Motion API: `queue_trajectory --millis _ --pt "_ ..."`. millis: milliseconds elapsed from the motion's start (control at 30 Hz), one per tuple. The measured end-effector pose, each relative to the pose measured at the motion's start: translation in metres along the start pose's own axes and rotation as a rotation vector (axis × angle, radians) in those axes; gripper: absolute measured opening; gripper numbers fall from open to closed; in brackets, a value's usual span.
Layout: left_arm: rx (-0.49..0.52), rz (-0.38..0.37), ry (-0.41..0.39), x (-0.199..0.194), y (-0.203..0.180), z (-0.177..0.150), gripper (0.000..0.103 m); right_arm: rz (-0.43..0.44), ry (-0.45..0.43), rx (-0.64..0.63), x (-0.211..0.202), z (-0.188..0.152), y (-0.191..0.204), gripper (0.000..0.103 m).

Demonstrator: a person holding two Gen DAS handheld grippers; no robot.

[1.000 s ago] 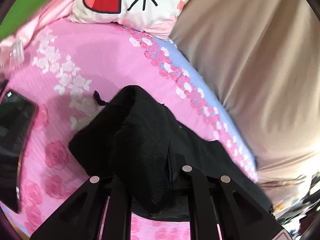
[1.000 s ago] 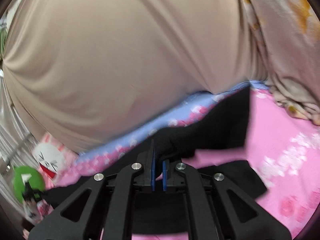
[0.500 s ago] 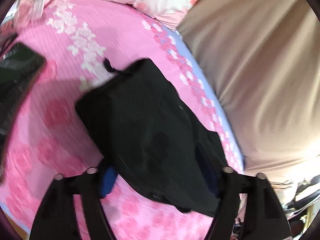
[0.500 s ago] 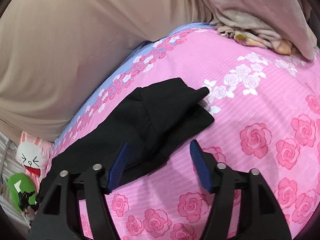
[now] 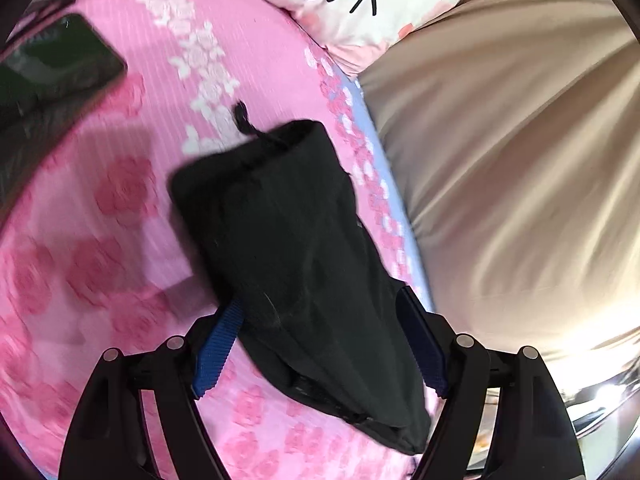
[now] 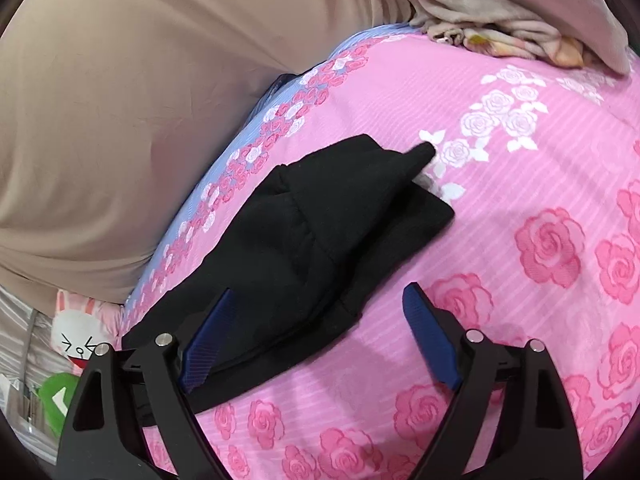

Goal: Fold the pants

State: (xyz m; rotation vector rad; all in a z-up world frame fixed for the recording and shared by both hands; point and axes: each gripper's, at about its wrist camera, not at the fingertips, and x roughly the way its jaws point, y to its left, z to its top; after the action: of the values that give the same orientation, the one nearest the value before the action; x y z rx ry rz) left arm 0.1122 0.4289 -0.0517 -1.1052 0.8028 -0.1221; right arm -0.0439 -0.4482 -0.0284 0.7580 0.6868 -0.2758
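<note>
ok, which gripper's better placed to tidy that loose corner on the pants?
Right, probably. The right gripper is open facing the pants end where the corner pokes out; the left gripper straddles the opposite end.

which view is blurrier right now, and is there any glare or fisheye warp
Left wrist view: motion blur smears the pink sheet and the black pants; a blown-out glare patch sits at lower right. Right wrist view: sharper, the roses are crisp, with no glare. Both bend strongly toward dark round edges.
</note>
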Motion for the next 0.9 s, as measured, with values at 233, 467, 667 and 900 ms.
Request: queue_trajectory --millis 233,467,667,900 --pt "0.12 0.118 0.043 0.027 -0.026 0.026 0.008 -0.1 -0.038 -0.066 0.019 0.005 0.015 0.025" --pt "0.422 0.127 -0.078 0.002 -0.117 0.04 0.01 -0.082 -0.115 -0.142 0.003 0.01 0.026 0.017" --pt "0.19 0.198 0.045 0.033 -0.003 0.025 0.018 -0.084 -0.04 -0.061 0.009 0.008 0.003 0.044" --pt "0.016 0.02 -0.077 -0.011 0.019 -0.002 0.088 -0.035 -0.009 -0.053 0.014 0.005 0.006 0.073"
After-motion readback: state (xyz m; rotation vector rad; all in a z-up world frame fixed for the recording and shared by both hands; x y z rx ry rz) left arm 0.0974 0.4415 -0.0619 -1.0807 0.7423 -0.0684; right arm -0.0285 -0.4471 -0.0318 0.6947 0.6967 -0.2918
